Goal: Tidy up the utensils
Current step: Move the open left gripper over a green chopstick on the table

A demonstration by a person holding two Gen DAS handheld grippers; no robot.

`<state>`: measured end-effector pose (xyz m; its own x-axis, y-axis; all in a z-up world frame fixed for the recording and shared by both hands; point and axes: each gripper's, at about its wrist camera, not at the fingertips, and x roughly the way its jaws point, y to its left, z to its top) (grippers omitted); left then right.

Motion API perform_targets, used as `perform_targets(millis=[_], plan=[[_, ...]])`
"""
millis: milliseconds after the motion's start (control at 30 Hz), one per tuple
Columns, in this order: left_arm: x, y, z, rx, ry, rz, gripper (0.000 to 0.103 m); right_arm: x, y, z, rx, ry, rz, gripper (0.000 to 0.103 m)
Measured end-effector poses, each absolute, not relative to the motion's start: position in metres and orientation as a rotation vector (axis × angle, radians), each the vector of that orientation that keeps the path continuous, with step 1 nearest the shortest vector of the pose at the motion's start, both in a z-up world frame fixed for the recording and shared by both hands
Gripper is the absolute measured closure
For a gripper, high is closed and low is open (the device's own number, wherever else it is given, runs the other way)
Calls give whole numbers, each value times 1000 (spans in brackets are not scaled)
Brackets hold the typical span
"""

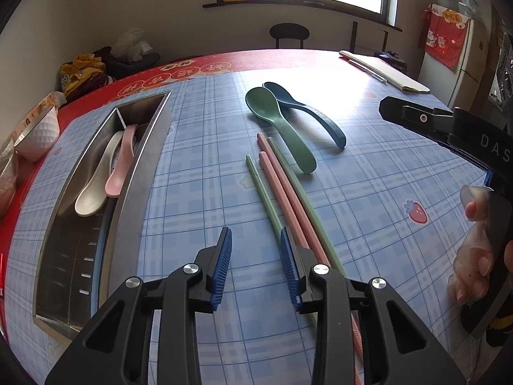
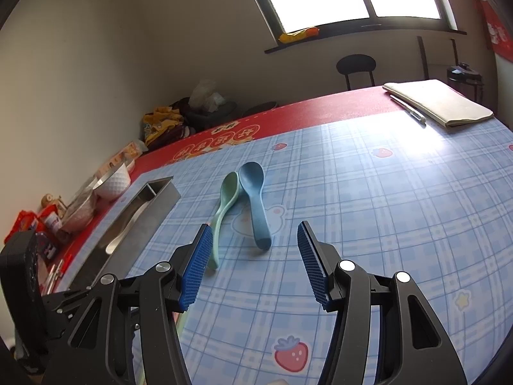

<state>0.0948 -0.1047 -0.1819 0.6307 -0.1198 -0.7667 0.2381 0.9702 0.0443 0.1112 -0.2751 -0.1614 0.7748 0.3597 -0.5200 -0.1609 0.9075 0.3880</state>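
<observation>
The left hand-held gripper (image 1: 256, 268) is hovering low over the table (image 1: 368, 173), its blue-padded jaws standing wide apart and holding nothing. Just beyond its right finger, four chopsticks are lying side by side on the checked blue cloth: a short-looking green chopstick (image 1: 261, 189) nearest the gap, two pink chopsticks (image 1: 282, 189) touching each other, and another green chopstick (image 1: 298, 189) along their far side; their near ends are running under the gripper's right finger. Past the chopsticks, a green spoon (image 1: 282, 128) and a dark blue spoon (image 1: 307, 112) are resting with bowls touching and handles spreading apart.

To the left, a long steel tray (image 1: 141, 173) is sitting on the cloth, and inside its near compartment a white spoon (image 1: 99, 179) and a pink spoon (image 1: 123, 160) are lying together.

The right hand-held gripper (image 2: 255, 264) is also hanging open wide and empty, pointing at the green spoon (image 2: 224, 202) and blue spoon (image 2: 256, 205); the green handle is reaching almost to its left pad. A white bowl (image 2: 113, 181) is standing beyond the tray's far end.
</observation>
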Motion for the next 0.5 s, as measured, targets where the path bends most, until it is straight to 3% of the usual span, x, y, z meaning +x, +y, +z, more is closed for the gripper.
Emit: perform_targets(millis=[100, 500], plan=[[99, -99, -185, 116, 898, -204, 77, 111, -275, -161, 335, 621, 287, 49], [96, -95, -183, 67, 881, -231, 78, 110, -276, -161, 342, 621, 286, 49]])
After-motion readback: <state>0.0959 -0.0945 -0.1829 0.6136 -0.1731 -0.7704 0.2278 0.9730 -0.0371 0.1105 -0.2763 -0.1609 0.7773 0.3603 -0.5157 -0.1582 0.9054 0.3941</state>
